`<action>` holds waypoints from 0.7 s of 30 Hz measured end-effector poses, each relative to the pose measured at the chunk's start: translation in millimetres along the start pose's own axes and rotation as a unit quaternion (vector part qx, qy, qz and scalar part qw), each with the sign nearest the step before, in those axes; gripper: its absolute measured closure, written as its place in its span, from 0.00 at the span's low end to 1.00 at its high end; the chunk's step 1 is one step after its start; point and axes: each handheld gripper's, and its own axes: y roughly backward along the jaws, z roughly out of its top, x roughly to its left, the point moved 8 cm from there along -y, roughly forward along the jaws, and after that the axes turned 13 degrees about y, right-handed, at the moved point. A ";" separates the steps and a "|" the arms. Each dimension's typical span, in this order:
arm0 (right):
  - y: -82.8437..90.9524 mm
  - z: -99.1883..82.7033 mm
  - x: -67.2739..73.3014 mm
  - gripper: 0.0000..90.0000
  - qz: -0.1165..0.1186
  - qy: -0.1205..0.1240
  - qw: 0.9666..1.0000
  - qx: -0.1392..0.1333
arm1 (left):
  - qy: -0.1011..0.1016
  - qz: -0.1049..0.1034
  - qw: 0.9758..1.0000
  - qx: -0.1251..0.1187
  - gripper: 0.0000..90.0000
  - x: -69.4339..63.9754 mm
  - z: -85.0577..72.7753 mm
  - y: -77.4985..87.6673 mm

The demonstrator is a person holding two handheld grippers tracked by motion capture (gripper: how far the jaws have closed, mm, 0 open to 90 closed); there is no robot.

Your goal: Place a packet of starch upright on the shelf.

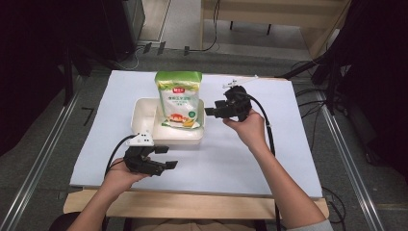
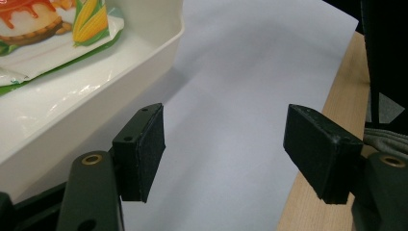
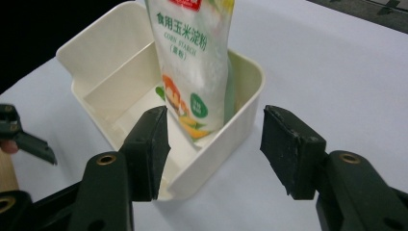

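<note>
We find the corn starch bag (image 1: 179, 98) standing upright inside the white bin (image 1: 144, 113), at the bin's right end as the high view shows it, its green top rising well above the rim. The bag's lower edge rests on the bin floor, and the rest of the floor to its left lies bare. The bin sits near the middle of the white sheet (image 1: 269, 149) that covers the table (image 1: 192, 204).

We see the right gripper (image 1: 210, 111) just to the right of the bag, pointing toward it, with its jaws spread and nothing between them. In the right gripper view, the near corner of the bin sits in the gap between the two pads (image 3: 293, 151), apart from both.

We see the left gripper (image 1: 166, 157) held over the sheet in front of the bin, near the table's front edge. Its jaws also stand apart and grip nothing; in the left gripper view the bin wall lies just beside one pad.
</note>
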 end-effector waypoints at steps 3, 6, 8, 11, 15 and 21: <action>9.2 -13.5 6.8 0.47 -0.002 0.011 1.000 -0.003 | 0.000 0.001 1.000 0.000 0.35 0.3 0.1 0.0; 14.1 -23.8 10.8 0.46 -0.003 0.016 1.000 -0.001 | 0.000 0.001 1.000 0.000 0.35 0.2 0.0 0.1; 15.4 -27.5 12.7 0.46 -0.002 0.015 1.000 0.000 | 0.001 0.001 1.000 0.000 0.35 0.2 0.0 0.2; 19.7 -41.2 20.7 0.46 0.001 0.019 1.000 -0.004 | 0.001 0.002 1.000 -0.001 0.35 0.6 0.1 0.2; 21.9 -52.4 27.1 0.44 0.003 0.021 1.000 -0.011 | 0.000 0.001 1.000 0.000 0.35 0.1 0.0 0.1; 17.0 -70.3 37.7 0.43 0.018 0.020 1.000 -0.007 | -0.001 0.001 1.000 0.000 0.35 -0.1 -0.1 0.4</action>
